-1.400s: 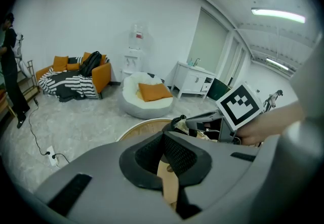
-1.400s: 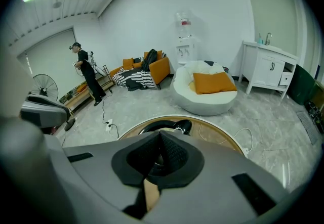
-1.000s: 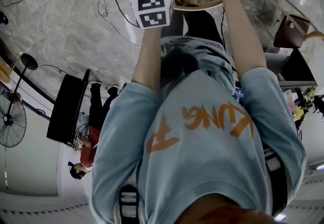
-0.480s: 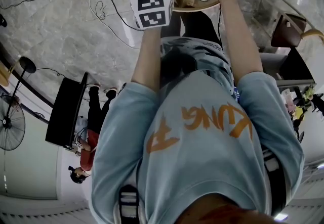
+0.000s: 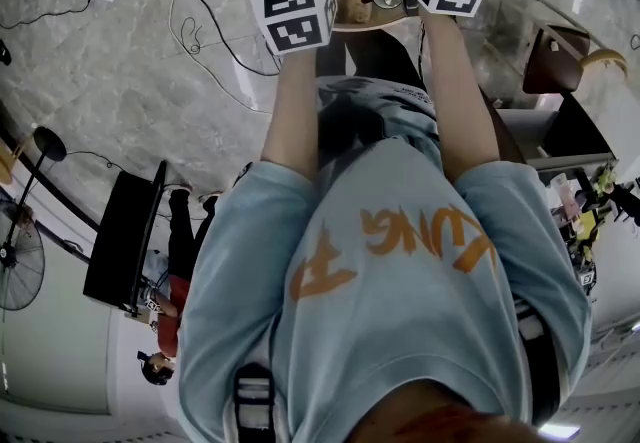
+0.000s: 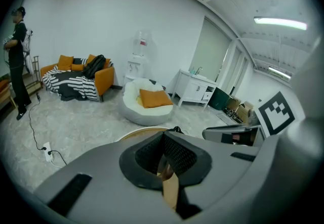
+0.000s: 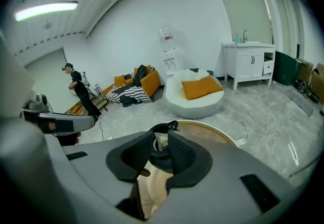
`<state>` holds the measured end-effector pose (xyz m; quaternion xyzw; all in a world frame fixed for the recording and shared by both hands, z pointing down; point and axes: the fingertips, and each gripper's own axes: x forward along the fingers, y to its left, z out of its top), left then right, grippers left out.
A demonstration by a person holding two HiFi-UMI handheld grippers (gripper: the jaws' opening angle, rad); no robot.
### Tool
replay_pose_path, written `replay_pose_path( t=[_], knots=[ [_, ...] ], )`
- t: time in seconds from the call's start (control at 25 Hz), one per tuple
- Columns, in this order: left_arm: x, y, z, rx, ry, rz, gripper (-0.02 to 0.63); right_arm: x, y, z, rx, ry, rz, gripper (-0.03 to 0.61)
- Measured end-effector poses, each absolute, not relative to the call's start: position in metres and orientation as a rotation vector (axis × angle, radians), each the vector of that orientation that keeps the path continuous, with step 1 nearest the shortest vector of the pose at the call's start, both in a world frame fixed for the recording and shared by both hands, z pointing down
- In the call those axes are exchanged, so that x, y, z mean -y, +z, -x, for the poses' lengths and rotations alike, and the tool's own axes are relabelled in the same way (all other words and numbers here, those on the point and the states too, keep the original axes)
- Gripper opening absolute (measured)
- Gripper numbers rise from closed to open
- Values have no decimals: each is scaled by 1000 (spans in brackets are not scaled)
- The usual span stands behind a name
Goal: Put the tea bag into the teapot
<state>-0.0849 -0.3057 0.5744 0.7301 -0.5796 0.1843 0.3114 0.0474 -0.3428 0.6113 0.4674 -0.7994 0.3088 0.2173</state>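
Right gripper view: right gripper (image 7: 160,136) jaws a bit apart, black teapot (image 7: 172,125) mid-frame btwn them. A pale tea bag (image 7: 161,141) seems to sit in its open top; can't tell if it's gripped. Left gripper (image 6: 163,139) jaws pressed together. Bag's prob. light, soft, rips easy. Pinch its top edge softly.

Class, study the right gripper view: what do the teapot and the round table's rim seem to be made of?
The teapot: black with a dull sheen, perhaps glazed ceramic or cast iron; cannot tell which. The table rim: tan, banded, likely wood or rattan.
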Motion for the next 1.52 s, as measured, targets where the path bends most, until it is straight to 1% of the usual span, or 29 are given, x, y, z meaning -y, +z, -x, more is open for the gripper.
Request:
replay_pose_path(
  t=[0.24,0.4,0.76,1.0,1.24,1.52],
  knots=[
    [310,530,75,1585,409,-1976,25,332,561,-66,2264,833,-1422,63],
    [311,495,69,1631,360,-2014,23,330,519,-75,2326,768,-1486,14],
    [317,397,66,1747,230,-2143,23,336,418,-90,2471,545,-1530,12],
    [335,301,67,1874,124,-2326,23,350,337,-93,2569,325,-1538,12],
    [329,223,70,1955,-4,-2438,23,356,264,-103,2628,143,-1583,12],
    [328,194,91,2011,-99,-2415,23,361,210,-95,2685,2,-1593,12]
  ],
)
